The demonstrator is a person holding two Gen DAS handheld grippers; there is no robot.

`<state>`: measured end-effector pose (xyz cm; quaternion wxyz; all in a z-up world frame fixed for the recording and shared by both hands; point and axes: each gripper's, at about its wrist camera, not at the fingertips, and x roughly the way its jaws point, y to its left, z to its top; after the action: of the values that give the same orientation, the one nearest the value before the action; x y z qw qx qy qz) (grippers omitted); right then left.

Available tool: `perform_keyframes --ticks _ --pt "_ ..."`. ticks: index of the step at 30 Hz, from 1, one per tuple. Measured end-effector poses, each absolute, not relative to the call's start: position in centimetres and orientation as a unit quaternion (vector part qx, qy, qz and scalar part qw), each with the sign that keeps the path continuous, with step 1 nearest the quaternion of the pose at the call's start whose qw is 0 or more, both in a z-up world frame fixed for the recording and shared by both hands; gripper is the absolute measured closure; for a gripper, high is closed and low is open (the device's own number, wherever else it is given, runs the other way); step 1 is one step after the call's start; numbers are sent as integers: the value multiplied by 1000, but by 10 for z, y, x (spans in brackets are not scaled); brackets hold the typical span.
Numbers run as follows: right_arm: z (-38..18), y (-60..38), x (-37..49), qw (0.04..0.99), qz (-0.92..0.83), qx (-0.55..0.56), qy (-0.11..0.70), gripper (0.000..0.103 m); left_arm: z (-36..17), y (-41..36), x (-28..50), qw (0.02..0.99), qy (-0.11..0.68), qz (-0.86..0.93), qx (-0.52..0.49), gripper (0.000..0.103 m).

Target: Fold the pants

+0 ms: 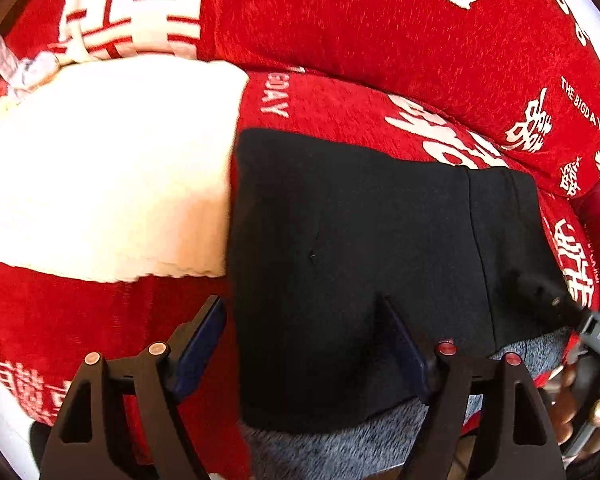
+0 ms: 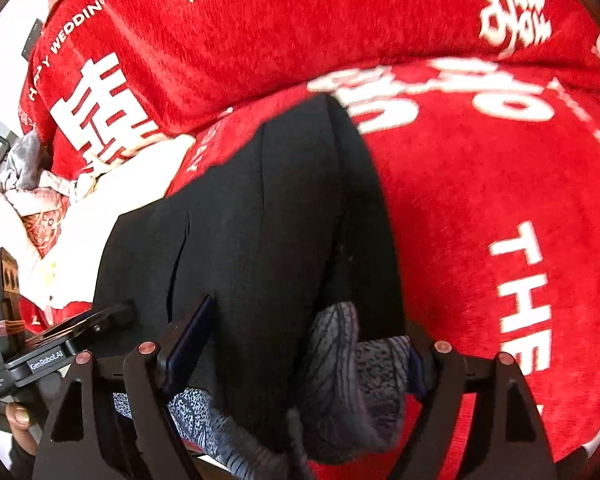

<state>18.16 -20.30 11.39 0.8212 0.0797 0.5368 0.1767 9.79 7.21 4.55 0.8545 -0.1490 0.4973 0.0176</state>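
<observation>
L claw (image 1: pixel 304 344) wide, pants (image 1: pixel 360 260) edge hidden (blur).

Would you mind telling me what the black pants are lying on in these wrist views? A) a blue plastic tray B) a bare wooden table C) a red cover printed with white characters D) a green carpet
C: the black pants lie on the red cover printed with white characters, which shows on both sides of them in both wrist views.

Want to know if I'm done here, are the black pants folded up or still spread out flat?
Folded. The black pants lie as a compact, layered rectangle on the red cover, with the grey inner lining showing at the near edge.
</observation>
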Motion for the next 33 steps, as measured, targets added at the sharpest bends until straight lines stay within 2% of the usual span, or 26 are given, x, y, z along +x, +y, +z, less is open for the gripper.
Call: perform_keyframes --ticks 9,17,18,19,21,24,26,29,33 --pt "172 -169 128 862 224 -46 453 18 68 77 70 870 475 51 -123 23" --pt "140 -140 97 830 276 -84 476 18 45 77 56 859 492 69 -128 23" --pt "133 -142 96 829 273 -82 481 18 43 77 54 858 491 70 -130 19" --pt "127 -143 97 827 272 -79 485 18 40 78 52 859 490 76 -130 11" --pt "120 -148 98 825 272 -69 491 18 35 79 47 860 485 90 -130 7" --pt "116 -149 97 826 274 -69 487 17 27 76 46 863 482 93 -123 5" --pt "112 -148 94 827 274 -83 485 16 24 74 46 864 479 103 -115 0" --pt "109 -141 89 826 273 -119 478 15 24 74 47 863 482 100 -112 0" --pt "136 -141 96 835 279 -131 457 14 49 80 51 868 473 79 -130 0"
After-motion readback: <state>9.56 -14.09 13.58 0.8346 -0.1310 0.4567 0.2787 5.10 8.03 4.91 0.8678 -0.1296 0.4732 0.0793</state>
